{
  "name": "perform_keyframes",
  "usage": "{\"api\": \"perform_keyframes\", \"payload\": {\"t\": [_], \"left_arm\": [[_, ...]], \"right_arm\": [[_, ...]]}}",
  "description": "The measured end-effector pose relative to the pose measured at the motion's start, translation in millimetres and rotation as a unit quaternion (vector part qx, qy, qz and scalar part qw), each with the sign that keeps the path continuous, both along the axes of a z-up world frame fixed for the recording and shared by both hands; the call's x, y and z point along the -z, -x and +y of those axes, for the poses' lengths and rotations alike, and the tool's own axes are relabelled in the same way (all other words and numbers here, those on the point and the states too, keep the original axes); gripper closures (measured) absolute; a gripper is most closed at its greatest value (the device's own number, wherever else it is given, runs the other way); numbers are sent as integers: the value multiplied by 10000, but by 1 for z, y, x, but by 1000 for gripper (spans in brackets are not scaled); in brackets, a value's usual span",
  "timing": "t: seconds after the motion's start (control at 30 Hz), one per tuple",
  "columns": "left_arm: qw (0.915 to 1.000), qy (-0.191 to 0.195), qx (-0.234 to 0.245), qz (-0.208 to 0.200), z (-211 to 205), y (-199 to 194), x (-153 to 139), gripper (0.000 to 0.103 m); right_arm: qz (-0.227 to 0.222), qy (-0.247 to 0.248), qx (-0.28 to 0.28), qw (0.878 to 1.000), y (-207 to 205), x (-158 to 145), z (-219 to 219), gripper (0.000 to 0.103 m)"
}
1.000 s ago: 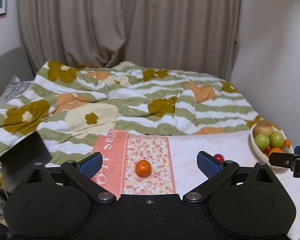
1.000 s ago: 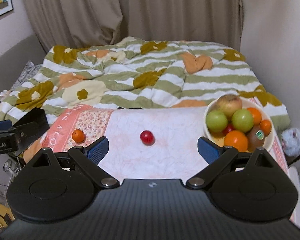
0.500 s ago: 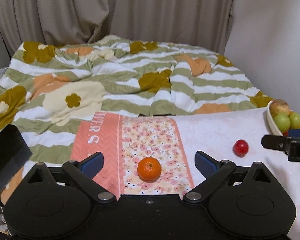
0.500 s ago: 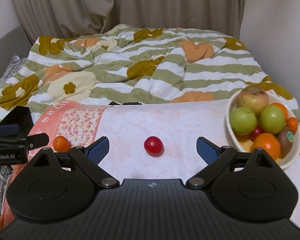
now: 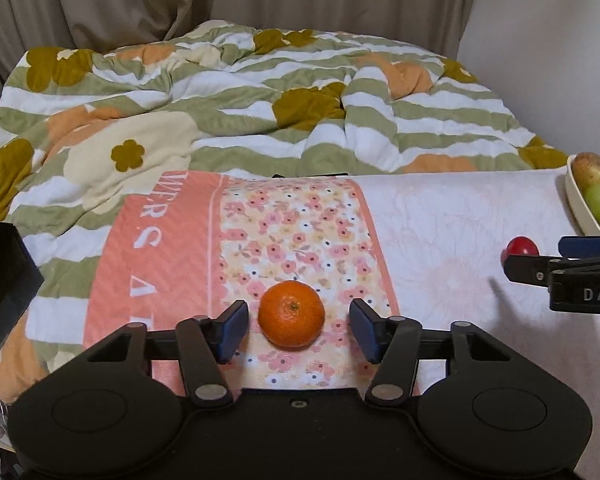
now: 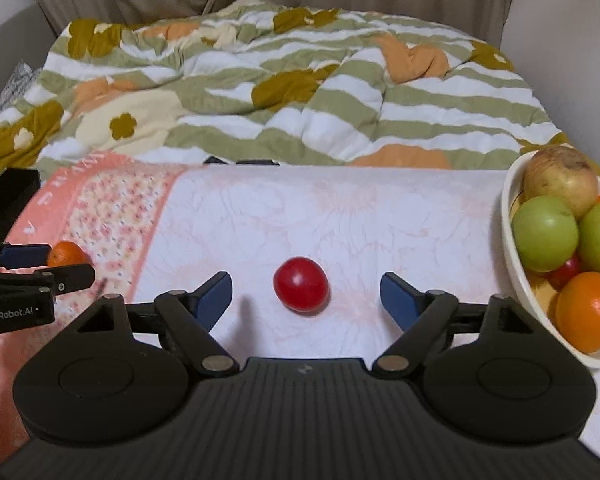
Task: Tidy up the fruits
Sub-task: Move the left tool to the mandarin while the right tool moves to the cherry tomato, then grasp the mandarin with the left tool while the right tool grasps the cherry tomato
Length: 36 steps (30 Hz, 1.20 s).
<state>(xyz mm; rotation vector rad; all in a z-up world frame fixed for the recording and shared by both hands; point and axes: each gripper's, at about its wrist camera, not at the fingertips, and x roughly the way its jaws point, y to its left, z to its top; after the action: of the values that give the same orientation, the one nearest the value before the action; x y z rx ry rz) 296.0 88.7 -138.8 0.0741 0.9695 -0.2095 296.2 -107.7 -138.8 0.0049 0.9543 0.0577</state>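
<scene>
Since the earlier frames we have brought both tools down and forward, so each fruit now sits between a pair of pads, and the left gripper (image 5: 294, 330) has narrowed its gap around the mandarin (image 5: 291, 314). Its jaws remain apart, a sliver of cloth showing on either side of the fruit. The right gripper (image 6: 306, 298) stands wide open around the small red fruit (image 6: 300, 284), well clear of it on both sides.

Both fruits lie loose on the patterned cloth (image 5: 440, 232), the mandarin on its flowered band, the red one on the pale part near the bowl (image 6: 518, 292). To do this step well, we judge that each pair of pads should meet its fruit at the widest girth and close evenly, since a round fruit pressed from one side will likely roll. The red fruit looks smooth and could slip from a light pinch.

The cream bowl already holds a brownish apple, two green fruits, an orange and something red beneath; room on top looks scant.
</scene>
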Motion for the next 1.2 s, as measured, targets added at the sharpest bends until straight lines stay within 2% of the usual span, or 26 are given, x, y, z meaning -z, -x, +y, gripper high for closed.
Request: {"api": "perform_keyframes", "payload": {"t": [0.07, 0.13, 0.27, 0.43, 0.47, 0.5, 0.57, 0.87, 1.2], "left_arm": [[10000, -8, 1, -4, -2, 0, 1, 47], [10000, -74, -17, -1, -3, 0, 3, 62], [9999, -84, -102, -13, -1, 0, 3, 63], [9999, -124, -120, -5, 0, 2, 3, 63], [9998, -120, -137, -2, 0, 3, 3, 63], [9998, -120, -148, 1, 1, 3, 3, 63], [9998, -127, -172, -1, 1, 5, 2, 63], [9996, -40, -227, -157, 4, 21, -18, 63], [9976, 187, -113, -657, 3, 56, -59, 63]], "right_arm": [[32, -6, -22, 10000, -2, 3, -1, 10], [69, -12, -38, 10000, -3, 6, -1, 17], [136, 2, -104, 9999, -6, 9, 0, 31], [119, 68, -207, 9997, -6, 10, 4, 38], [120, 66, -223, 9997, -7, 11, 4, 42], [125, 76, -246, 9996, -7, 11, 5, 50], [107, 107, -260, 9995, -7, 11, 6, 55], [-46, 38, -313, 9995, 3, -2, 11, 56], [-444, 67, -175, 9988, 45, -44, 11, 56]]}}
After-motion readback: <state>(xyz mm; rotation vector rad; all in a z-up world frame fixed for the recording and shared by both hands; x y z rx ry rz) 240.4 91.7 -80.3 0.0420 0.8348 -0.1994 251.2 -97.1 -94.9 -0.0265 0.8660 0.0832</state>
